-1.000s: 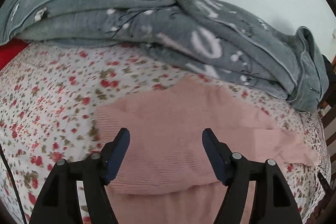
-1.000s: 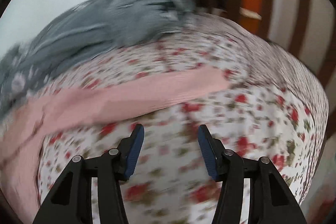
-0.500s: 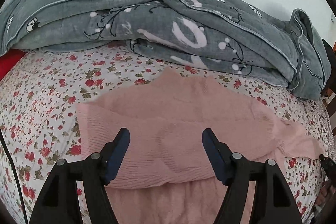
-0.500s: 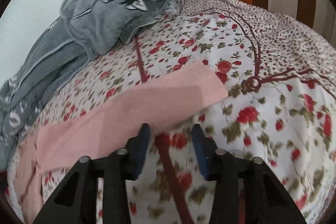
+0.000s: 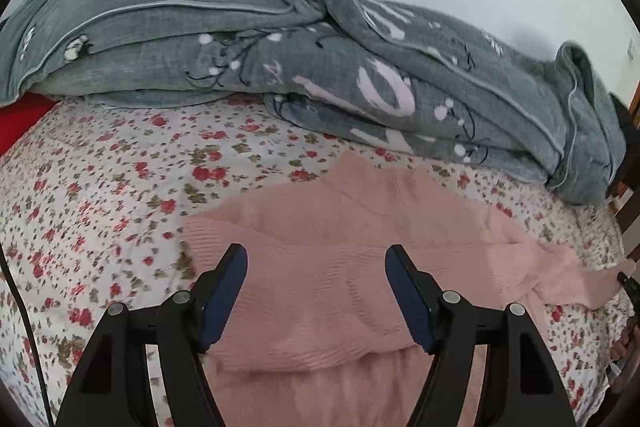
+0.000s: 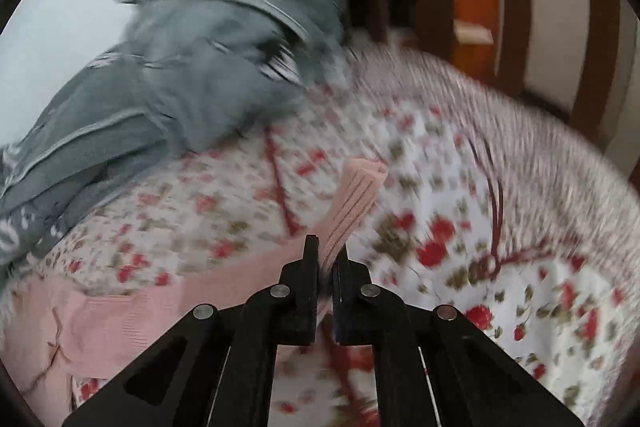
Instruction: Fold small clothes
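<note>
A pink knitted sweater (image 5: 340,259) lies flat on the floral bedsheet (image 5: 100,195), with one sleeve folded across its body. My left gripper (image 5: 316,259) is open and empty, hovering over the folded part. The other sleeve (image 5: 560,275) stretches out to the right. My right gripper (image 6: 326,251) is shut on that sleeve's cuff (image 6: 356,199), which stands up lifted off the sheet (image 6: 460,227). The rest of the sweater (image 6: 100,315) shows at lower left in the right wrist view.
A rumpled grey blanket (image 5: 320,67) lies along the far side of the bed by the white wall; it also shows in the right wrist view (image 6: 200,59). A wooden slatted bed end (image 6: 520,7) stands at the right. A red item (image 5: 20,119) lies at far left.
My right gripper has closed on the sleeve cuff and lifted it off the sheet. My left gripper stays open over the sweater, shifting only slightly.
</note>
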{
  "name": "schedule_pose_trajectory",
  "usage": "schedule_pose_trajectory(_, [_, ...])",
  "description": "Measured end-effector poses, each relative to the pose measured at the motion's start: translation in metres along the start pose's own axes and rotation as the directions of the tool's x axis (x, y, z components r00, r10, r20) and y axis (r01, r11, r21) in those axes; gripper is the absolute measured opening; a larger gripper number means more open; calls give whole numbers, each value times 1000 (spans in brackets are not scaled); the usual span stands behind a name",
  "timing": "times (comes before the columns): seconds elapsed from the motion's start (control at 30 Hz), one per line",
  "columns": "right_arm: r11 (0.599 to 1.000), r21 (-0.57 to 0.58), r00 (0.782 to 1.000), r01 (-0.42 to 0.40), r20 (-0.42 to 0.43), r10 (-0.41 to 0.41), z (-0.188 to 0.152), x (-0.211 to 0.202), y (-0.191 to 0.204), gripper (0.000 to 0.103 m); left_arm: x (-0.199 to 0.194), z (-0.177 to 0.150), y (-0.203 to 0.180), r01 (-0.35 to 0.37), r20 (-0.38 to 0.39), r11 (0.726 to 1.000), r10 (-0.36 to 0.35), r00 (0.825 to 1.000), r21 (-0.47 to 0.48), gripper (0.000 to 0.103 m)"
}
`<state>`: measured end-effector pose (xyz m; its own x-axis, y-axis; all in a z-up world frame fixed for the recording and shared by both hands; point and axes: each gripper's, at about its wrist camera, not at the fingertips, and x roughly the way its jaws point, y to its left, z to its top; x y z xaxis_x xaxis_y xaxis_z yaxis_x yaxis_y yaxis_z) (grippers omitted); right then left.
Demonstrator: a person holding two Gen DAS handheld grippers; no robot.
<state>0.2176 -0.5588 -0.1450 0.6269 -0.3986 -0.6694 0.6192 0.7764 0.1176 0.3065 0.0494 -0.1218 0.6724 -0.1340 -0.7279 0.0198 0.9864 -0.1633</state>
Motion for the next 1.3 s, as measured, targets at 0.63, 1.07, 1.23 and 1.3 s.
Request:
schedule_pose_trajectory(0.63, [704, -458, 797, -542, -14, 604, -43, -159, 354, 6, -78, -66, 192, -11, 42, 982, 19, 999, -186, 70])
schedule_pose_trajectory(1.07, [435, -626, 720, -648, -317, 617, -205, -165, 506, 6, -69, -83, 241, -7, -6, 985, 6, 1000, -171, 70])
schedule_pose_trajectory(1.23, [406, -623, 725, -669, -425, 542, -235, -144, 514, 8, -69, -74, 240, -18, -7, 990, 17, 1000, -142, 70])
schedule_pose_trajectory(1.3, [393, -610, 713, -687, -465, 524, -239, -139, 514, 11, -68, -67, 233, -16, -8, 993, 16, 1000, -121, 70])
